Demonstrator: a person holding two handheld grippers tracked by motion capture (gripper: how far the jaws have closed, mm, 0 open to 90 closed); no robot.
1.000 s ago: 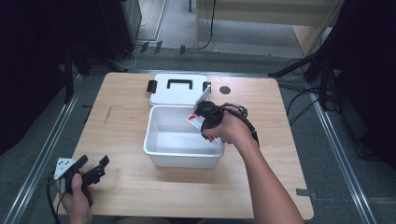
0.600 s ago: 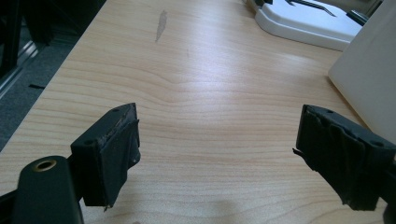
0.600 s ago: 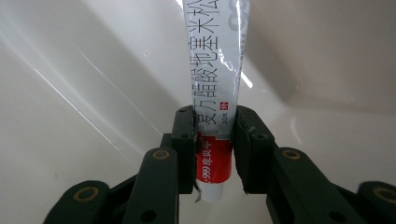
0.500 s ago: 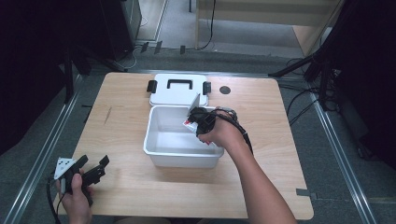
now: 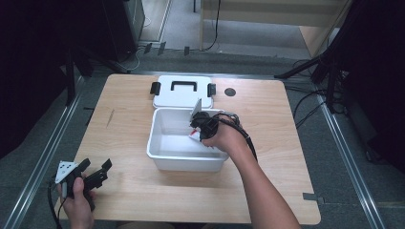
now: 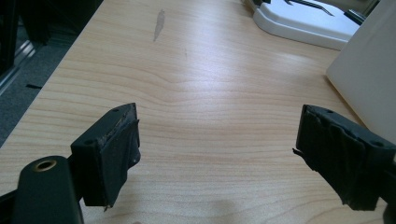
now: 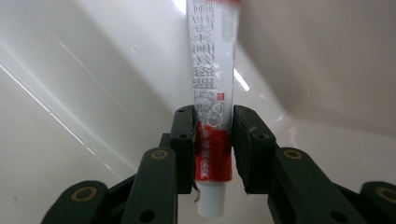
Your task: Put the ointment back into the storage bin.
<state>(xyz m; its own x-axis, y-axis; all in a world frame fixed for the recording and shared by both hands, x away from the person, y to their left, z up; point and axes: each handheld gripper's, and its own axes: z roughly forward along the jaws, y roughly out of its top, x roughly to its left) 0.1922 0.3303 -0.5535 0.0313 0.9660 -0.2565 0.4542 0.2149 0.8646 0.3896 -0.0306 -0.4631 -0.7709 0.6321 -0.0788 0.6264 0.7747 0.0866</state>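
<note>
The right gripper (image 7: 213, 140) is clamped on a red-and-white tube (image 7: 212, 84) inside the white bin (image 5: 160, 148). In the right gripper view the tube's long axis runs straight out ahead of the jaws, its white cap end back toward the hand and its flat end pointing away. The left gripper (image 6: 219, 154) hovers over the wooden table (image 6: 196, 93) with jaws spread wide and nothing between them, the bin's wall off to its right.

Tube (image 7: 210, 84) top cut off by upper edge in right gripper view; print on it too blurred to be read. Tube mostly hidden behind right claw (image 5: 199, 125) in high view. White lid (image 6: 308, 21) cropped at top of left gripper view.
</note>
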